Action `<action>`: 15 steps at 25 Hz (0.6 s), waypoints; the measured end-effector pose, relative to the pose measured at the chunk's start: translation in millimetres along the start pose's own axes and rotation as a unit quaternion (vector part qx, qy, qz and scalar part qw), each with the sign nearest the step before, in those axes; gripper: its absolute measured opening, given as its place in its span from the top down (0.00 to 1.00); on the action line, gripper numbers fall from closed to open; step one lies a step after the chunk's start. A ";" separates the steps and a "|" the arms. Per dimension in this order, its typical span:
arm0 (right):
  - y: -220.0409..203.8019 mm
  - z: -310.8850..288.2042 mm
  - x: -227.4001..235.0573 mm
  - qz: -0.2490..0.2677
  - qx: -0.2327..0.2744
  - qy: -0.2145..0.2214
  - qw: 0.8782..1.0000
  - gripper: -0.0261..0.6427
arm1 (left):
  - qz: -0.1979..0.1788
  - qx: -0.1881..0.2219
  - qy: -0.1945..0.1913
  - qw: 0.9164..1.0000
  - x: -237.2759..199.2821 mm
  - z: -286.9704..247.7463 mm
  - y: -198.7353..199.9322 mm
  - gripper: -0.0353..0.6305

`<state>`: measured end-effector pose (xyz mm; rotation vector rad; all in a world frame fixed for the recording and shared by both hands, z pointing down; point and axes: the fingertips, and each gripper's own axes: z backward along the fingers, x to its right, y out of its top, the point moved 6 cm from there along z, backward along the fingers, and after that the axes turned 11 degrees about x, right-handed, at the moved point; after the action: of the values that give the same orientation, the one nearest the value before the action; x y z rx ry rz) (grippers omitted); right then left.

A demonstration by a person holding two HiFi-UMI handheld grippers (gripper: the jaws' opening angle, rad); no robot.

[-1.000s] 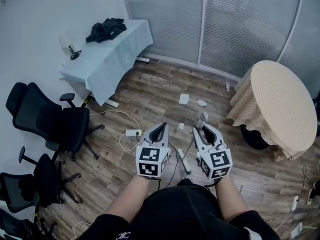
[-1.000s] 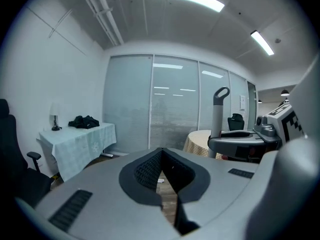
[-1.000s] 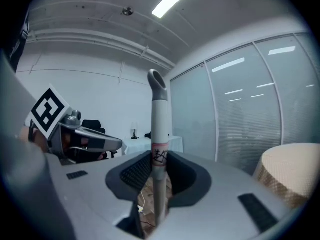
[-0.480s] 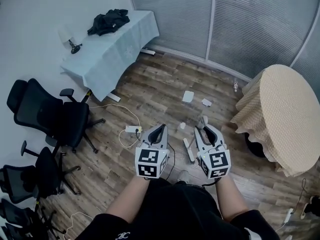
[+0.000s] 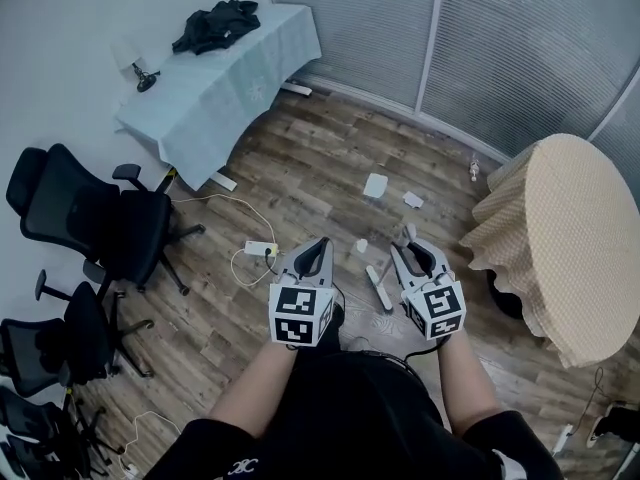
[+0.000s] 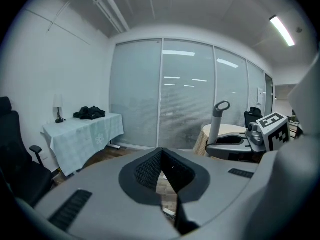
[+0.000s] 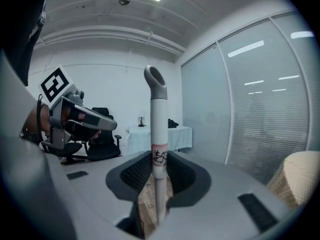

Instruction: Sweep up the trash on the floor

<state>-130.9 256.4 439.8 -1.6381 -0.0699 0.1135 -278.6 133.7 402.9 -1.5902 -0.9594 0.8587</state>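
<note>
I count two tongs, one pole, three scraps of trash, two tables and three chairs. My left gripper (image 5: 318, 246) has its jaws brought together at the tips with nothing between them; only a sliver of floor shows lower down the gap. My right gripper (image 5: 408, 250) is clamped on a white pole (image 7: 159, 129) that stands upright between its jaws, its grey looped top rising above them and a scrawled label just at the grip. The trash is three white scraps on the wooden floor: the small scrap (image 5: 361, 246) lies ahead of both tongs, between their tips, while the large flat scrap (image 5: 375, 185) and the third scrap (image 5: 413, 200) lie farther off toward the glass wall, well apart from the tongs and near each other. A white bar (image 5: 378, 288) lies on the floor between my two tongs; I cannot tell whether it belongs to the pole. A power strip (image 5: 262, 249) with its cable lies beside my left tongs. To the left stand three black office chairs (image 5: 90, 223), the lowest cut off by the edge. The long table (image 5: 235, 73) carries dark clothing (image 5: 215, 26) and a small lamp (image 5: 138, 71); the round table (image 5: 560, 238), under a beige cloth, is at my right.
</note>
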 end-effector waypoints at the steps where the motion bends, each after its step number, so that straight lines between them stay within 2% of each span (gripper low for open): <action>1: -3.1 -6.5 3.4 0.004 -0.006 0.009 1.000 0.81 | 0.002 -0.001 0.001 1.000 -3.1 -5.2 -0.7 0.95; 8: -36.5 -65.9 22.6 0.012 -0.052 0.060 0.997 0.81 | 0.023 -0.014 -0.001 1.000 -41.3 -58.5 -17.4 0.95; 15: -102.0 -135.1 46.5 -0.003 -0.125 0.090 0.988 0.81 | 0.048 -0.049 -0.004 0.998 -86.7 -123.4 -42.0 0.95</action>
<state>-66.6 135.0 549.2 -1.8915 0.0518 -0.0507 -211.8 11.1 473.8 -1.7289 -0.9500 0.8964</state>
